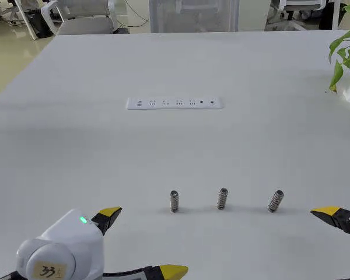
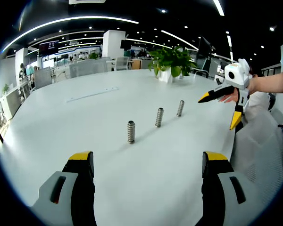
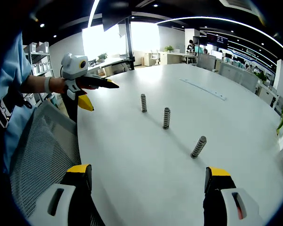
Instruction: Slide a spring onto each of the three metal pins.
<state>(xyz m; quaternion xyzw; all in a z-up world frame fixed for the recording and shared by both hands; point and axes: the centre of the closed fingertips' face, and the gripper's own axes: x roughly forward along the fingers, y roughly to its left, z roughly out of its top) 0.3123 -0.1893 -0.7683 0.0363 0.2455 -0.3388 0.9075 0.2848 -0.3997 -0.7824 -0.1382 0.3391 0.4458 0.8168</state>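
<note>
The counter (image 1: 175, 58) is a flat pale grey-white, no pattern at all. The springs (image 1: 222, 199) are dull silver with tight coil banding. Both the left claw (image 1: 142, 240) and right claw (image 3: 149, 171) are black with bright yellow tips and white shells behind, plus a tiny green light on the left one. There's a white strip (image 1: 174, 103) with dark dots, a green plant (image 1: 349, 55) and a light blue sleeve (image 3: 9, 70).

Three upright springs (image 1: 222, 199) in a row, white table (image 1: 163, 146); left gripper (image 1: 142, 241) spread
</note>
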